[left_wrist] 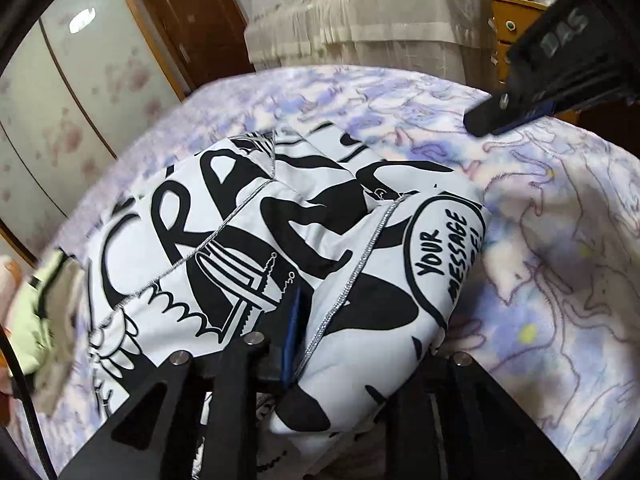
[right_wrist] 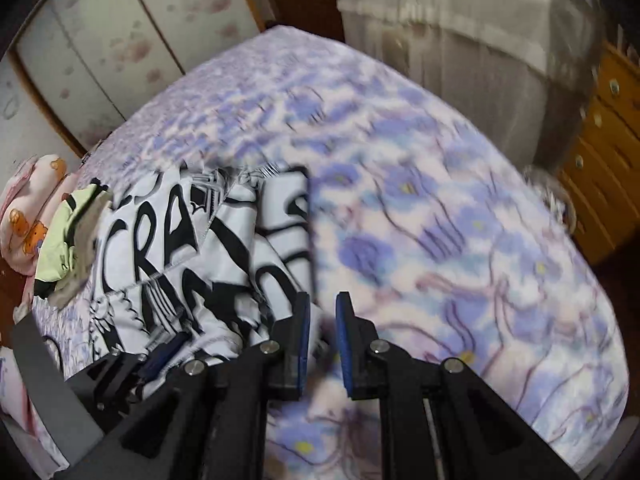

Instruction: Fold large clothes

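Observation:
A white garment [left_wrist: 248, 248] with bold black lettering lies folded in a thick bundle on the purple flowered bedspread [left_wrist: 540, 260]. In the left wrist view my left gripper [left_wrist: 344, 340] is at the bundle's near edge. Its blue left pad [left_wrist: 290, 332] rests against a silver-stitched hem, and the cloth bulges over and hides the other finger. My right gripper [left_wrist: 486, 118] hovers over bare bedspread, beyond the garment at the upper right. In the right wrist view the garment [right_wrist: 224, 248] lies to the left of my right gripper [right_wrist: 323, 336], whose blue pads stand a narrow gap apart with nothing between them. The left gripper [right_wrist: 160, 354] shows low on the left in the cloth.
A light green garment [right_wrist: 64, 240] and pink bear-print bedding [right_wrist: 28, 216] lie at the bed's left edge. Flowered wardrobe doors [left_wrist: 60, 100] stand beyond the bed on the left. Furniture draped in beige cloth [left_wrist: 360, 20] stands behind it, and wooden drawers [right_wrist: 604, 152] stand on the right.

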`<state>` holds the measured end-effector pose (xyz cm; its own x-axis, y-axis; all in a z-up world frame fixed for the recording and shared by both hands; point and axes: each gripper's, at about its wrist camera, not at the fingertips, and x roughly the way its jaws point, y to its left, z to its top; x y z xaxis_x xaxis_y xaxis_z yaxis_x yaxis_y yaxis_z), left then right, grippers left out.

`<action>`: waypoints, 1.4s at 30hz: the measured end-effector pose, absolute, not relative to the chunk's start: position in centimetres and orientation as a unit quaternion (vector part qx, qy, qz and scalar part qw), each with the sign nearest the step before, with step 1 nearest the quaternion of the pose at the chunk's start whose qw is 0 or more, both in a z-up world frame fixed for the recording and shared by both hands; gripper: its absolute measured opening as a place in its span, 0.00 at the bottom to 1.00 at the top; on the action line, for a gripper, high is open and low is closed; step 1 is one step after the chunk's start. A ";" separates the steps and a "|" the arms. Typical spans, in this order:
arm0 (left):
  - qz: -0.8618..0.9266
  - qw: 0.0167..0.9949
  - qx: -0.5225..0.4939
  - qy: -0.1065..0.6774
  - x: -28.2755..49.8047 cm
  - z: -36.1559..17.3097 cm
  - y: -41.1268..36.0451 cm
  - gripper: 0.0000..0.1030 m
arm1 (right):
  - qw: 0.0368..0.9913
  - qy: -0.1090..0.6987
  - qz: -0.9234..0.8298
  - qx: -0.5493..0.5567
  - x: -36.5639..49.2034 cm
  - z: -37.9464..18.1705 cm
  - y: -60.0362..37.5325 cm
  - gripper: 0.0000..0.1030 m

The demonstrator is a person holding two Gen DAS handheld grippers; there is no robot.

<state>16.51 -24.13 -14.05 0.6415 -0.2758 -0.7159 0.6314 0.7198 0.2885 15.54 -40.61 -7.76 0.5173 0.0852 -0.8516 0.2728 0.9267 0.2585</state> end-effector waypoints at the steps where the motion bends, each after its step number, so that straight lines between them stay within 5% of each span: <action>1: -0.267 0.865 0.259 0.337 16.4 -13.7 -23.8 0.24 | 0.850 0.488 -0.049 0.192 15.3 -7.9 -40.8 0.15; 3: -0.282 0.861 0.235 0.353 16.6 -12.5 -22.7 0.30 | 0.848 0.486 -0.032 0.211 15.3 -8.3 -40.8 0.20; 7: -0.310 0.854 0.164 0.385 15.8 -10.5 -18.7 0.67 | 0.852 0.470 0.001 0.231 15.8 -7.6 -40.1 0.32; 11: -0.336 0.851 0.055 0.400 15.0 -7.8 -14.4 0.69 | 0.849 0.457 0.052 0.261 15.8 -6.2 -39.8 0.43; 13: -0.324 0.859 -0.009 0.395 15.1 -6.2 -11.3 0.79 | 0.842 0.460 0.074 0.272 16.1 -6.1 -39.6 0.44; 24: -0.196 0.849 -0.137 0.471 22.0 -9.2 -1.3 0.81 | 0.764 0.548 0.115 0.320 19.8 -11.2 -39.0 0.54; 33: -0.200 0.831 -0.135 0.501 22.9 -12.0 -2.4 0.81 | 0.751 0.567 0.142 0.308 22.5 -12.5 -38.4 0.54; 42: -0.191 0.832 -0.128 0.505 24.1 -13.4 -3.4 0.81 | 0.750 0.577 0.166 0.278 24.7 -13.7 -35.5 0.65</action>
<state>24.12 -3.40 -13.37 0.4177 -0.4467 -0.7912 0.1877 0.8945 -0.4058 24.65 -35.53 -13.72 0.2782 0.5702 -0.7730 0.0710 0.7903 0.6085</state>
